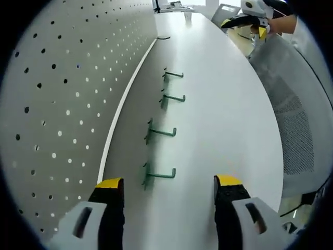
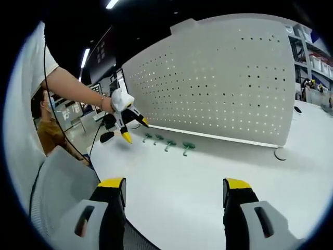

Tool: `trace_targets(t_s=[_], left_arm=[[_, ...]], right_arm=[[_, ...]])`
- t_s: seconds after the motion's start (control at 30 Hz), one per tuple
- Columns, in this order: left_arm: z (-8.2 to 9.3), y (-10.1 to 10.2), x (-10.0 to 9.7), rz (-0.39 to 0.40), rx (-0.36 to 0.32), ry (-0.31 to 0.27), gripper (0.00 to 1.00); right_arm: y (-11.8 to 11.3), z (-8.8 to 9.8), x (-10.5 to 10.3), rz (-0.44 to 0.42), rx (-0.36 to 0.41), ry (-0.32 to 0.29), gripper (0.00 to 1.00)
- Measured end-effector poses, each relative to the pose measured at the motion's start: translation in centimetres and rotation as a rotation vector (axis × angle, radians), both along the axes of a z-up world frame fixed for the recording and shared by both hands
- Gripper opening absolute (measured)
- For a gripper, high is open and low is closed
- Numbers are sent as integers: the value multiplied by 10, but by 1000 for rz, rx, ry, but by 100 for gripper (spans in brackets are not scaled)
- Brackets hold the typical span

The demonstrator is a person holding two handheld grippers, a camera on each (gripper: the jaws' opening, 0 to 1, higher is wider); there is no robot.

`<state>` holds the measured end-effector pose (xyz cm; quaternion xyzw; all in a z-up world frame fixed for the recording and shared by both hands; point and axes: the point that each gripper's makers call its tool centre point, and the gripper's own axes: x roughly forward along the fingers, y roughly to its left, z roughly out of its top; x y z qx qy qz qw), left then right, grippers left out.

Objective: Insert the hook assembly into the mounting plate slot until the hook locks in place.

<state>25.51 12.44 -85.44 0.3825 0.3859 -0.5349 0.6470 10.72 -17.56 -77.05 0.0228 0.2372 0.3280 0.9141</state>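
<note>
a white pegboard (image 1: 62, 99) stands along the left edge of the white tabletop (image 1: 223, 120); four green hooks (image 1: 158, 174) lie in a row beside its base. the left gripper (image 1: 169, 195) and right gripper (image 2: 174, 195) hover above the tabletop, jaws wide apart, holding nothing.

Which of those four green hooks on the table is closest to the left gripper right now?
The green hook at the bottom of the row in the left gripper view, just ahead of the left gripper; the other three line up farther away beside the pegboard.
</note>
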Motion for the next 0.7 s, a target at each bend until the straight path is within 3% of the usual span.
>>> trace_targets(t_s=[0.7], left_arm=[[-20, 7, 3, -20, 46, 37, 64]], right_arm=[[-7, 2, -2, -17, -6, 5, 72]])
